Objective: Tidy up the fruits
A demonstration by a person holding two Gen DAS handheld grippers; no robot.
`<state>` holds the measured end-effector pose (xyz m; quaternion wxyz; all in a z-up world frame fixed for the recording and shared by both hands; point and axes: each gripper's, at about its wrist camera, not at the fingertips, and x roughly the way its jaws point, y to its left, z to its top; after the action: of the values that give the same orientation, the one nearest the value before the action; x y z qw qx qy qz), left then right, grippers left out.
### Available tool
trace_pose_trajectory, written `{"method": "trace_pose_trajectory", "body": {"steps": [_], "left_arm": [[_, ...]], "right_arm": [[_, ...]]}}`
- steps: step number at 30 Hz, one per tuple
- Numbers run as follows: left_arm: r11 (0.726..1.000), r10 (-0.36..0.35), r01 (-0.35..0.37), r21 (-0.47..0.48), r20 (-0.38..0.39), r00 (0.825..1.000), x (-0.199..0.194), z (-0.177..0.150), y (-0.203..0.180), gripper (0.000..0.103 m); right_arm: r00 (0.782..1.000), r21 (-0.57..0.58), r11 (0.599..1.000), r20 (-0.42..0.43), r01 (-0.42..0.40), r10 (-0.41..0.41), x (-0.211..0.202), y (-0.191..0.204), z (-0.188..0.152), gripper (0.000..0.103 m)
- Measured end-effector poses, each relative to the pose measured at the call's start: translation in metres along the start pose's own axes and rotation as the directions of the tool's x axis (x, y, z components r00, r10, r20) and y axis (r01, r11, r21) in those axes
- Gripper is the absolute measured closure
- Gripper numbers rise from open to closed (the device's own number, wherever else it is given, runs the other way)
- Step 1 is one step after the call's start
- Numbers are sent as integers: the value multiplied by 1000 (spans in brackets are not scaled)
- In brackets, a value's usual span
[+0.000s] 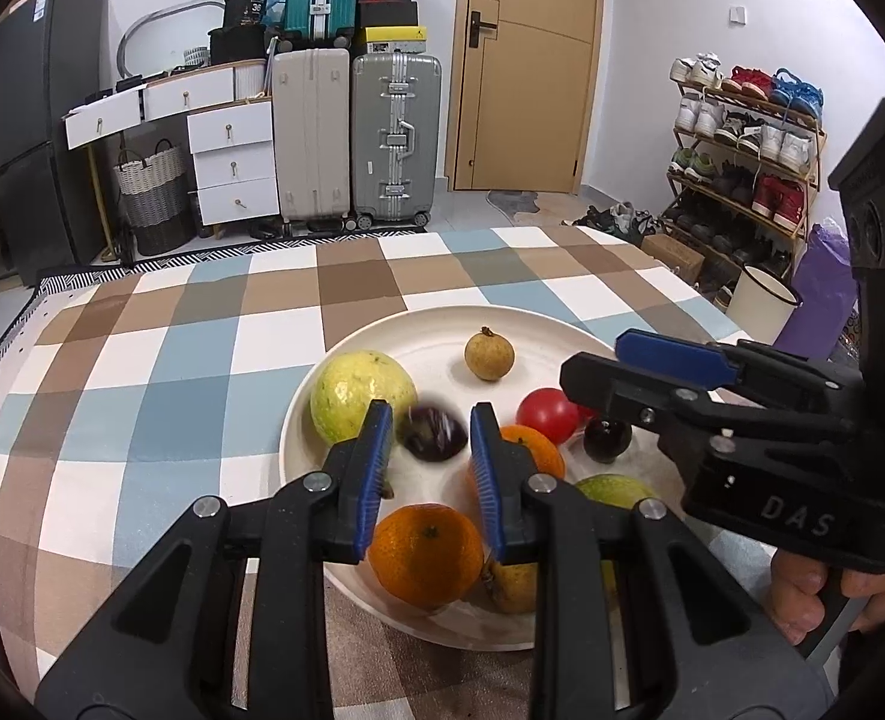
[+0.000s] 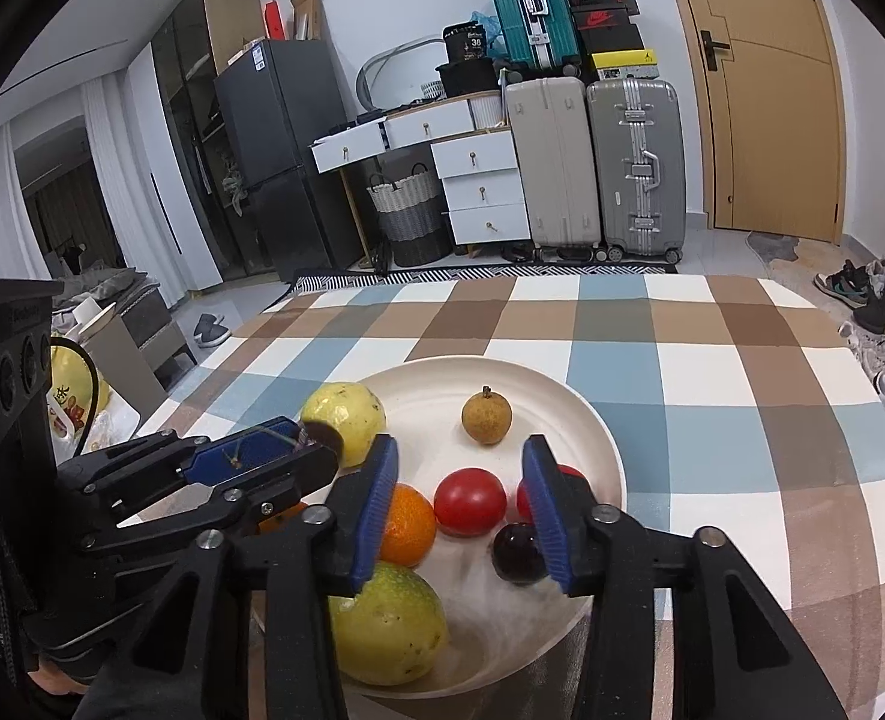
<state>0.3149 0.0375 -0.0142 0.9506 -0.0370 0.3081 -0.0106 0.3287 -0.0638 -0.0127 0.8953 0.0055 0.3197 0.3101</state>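
While both jaws are standing released, the left gripper [image 1: 430, 468] is hovering over the blurred dark fruit [image 1: 431, 433] on the plate [image 1: 418, 330] beside the empty right gripper [image 2: 457, 504], apparently needing a closing grasp next.

Plate [image 1: 430, 330] matt, smooth ceramic-looking; tomato [image 2: 469, 501] glossy; longan [image 2: 486, 417] dull, rough; tabletop [image 1: 202, 360] checked cloth.

Upper centre, two upright suitcases [image 1: 358, 138] stand beside white drawers [image 1: 235, 159]; a wooden door [image 1: 526, 66] right, shoe rack [image 1: 748, 144] far right.
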Motion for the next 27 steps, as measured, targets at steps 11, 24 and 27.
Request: {"method": "trace_pose_trajectory", "body": {"steps": [11,24,27], "left_arm": [[999,1,-1,-33,24,1000,-16,2,10,38],[999,-5,8,-37,82,997,-56,-5,15,1],[999,13,-9,-34,102,995,-69,-8,15,1]], "right_arm": [[998,11,1000,57,20,-20,-19,-6,4,28],[995,43,999,95,2,-6,-53,-17,-4,1],[993,28,1000,113,12,-16,-65,-15,-7,1]]}}
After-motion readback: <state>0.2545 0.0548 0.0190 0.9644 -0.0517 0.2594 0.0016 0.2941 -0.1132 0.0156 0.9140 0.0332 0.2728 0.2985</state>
